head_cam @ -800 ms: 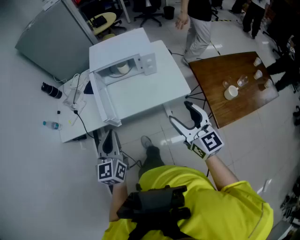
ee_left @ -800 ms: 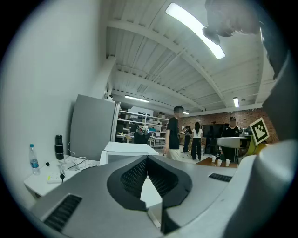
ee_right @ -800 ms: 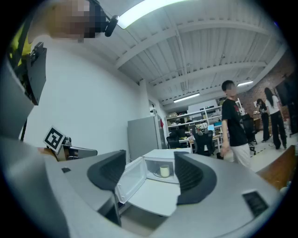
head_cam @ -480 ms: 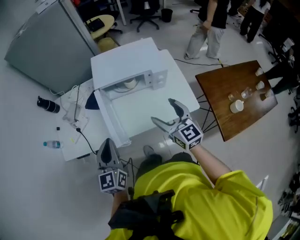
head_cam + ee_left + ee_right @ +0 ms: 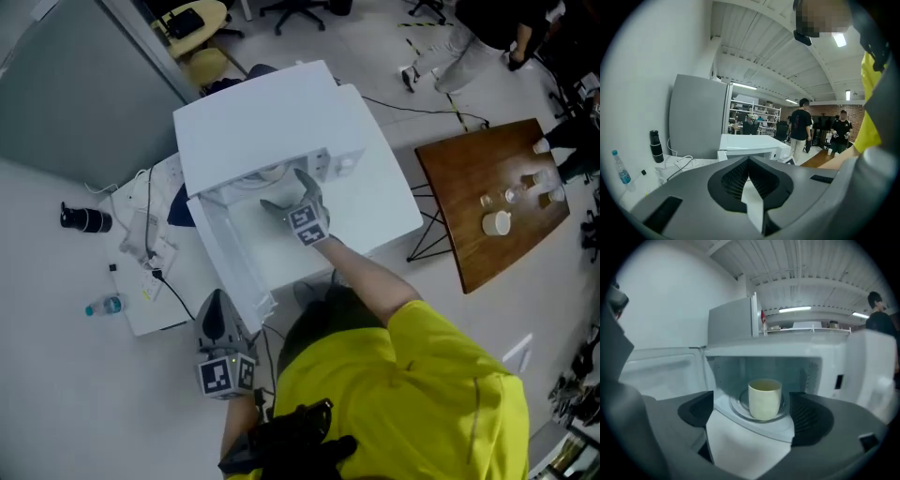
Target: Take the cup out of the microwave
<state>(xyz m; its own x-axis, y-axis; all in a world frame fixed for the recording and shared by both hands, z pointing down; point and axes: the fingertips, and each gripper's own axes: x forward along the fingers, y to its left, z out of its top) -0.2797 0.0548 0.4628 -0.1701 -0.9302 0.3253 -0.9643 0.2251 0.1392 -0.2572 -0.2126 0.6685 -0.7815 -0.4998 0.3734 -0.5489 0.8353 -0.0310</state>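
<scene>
A white microwave (image 5: 272, 122) stands on a white table (image 5: 389, 211) with its door (image 5: 234, 258) swung open to the left. In the right gripper view a cream cup (image 5: 765, 399) stands upright on the glass turntable (image 5: 740, 408) inside the cavity. My right gripper (image 5: 283, 189) is at the mouth of the cavity, open, with its jaws (image 5: 754, 420) spread wider than the cup and short of it, touching nothing. My left gripper (image 5: 216, 305) hangs low near the table's front edge, shut and empty (image 5: 750, 180). From the head view the cup is hidden.
A black bottle (image 5: 82, 218), a small water bottle (image 5: 105, 306) and cables (image 5: 145, 234) lie left of the microwave. At the right is a wooden table (image 5: 469, 225) with cups. Behind stand a grey cabinet (image 5: 84, 103) and people (image 5: 469, 37).
My right gripper has travelled from near my body up and left to the microwave's opening, still open. The left gripper has stayed low by the table's front.
</scene>
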